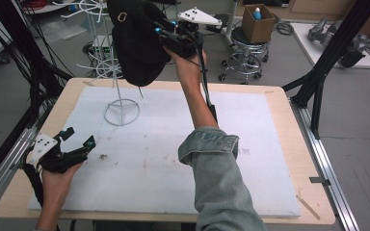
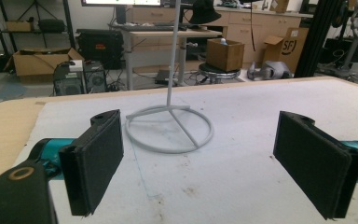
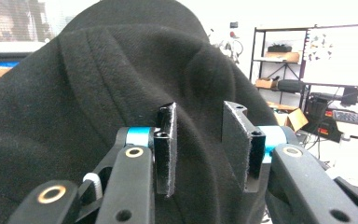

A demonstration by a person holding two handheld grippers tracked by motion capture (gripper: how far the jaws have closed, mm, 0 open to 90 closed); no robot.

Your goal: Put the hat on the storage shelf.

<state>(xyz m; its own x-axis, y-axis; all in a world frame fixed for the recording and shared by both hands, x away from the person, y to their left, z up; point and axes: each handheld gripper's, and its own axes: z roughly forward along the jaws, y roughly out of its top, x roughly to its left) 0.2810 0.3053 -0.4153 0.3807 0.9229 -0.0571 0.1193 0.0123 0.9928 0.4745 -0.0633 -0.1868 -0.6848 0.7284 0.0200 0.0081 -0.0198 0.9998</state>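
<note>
The black hat [image 1: 136,45] hangs high over the far left part of the table [image 1: 279,103], on the upper part of the white wire stand [image 1: 121,111], whose ring base rests on the white mat [image 1: 173,159]; which hook bears it cannot be told. The right gripper [image 1: 166,39] is raised to the hat's right side, at its level, jaws pointing into the cloth; in the right gripper view the hat [image 3: 98,84] lies directly ahead of and behind the jaws, with a fold of black fabric in the gap between them; the jaws stand narrowly apart and the pads do not visibly press on the fabric. The left gripper [image 1: 79,139] rests low at the near left of the mat, well apart from the hat; its jaws stand wide with nothing between them; the left gripper view looks along them to the stand's ring base [image 2: 170,130].
</note>
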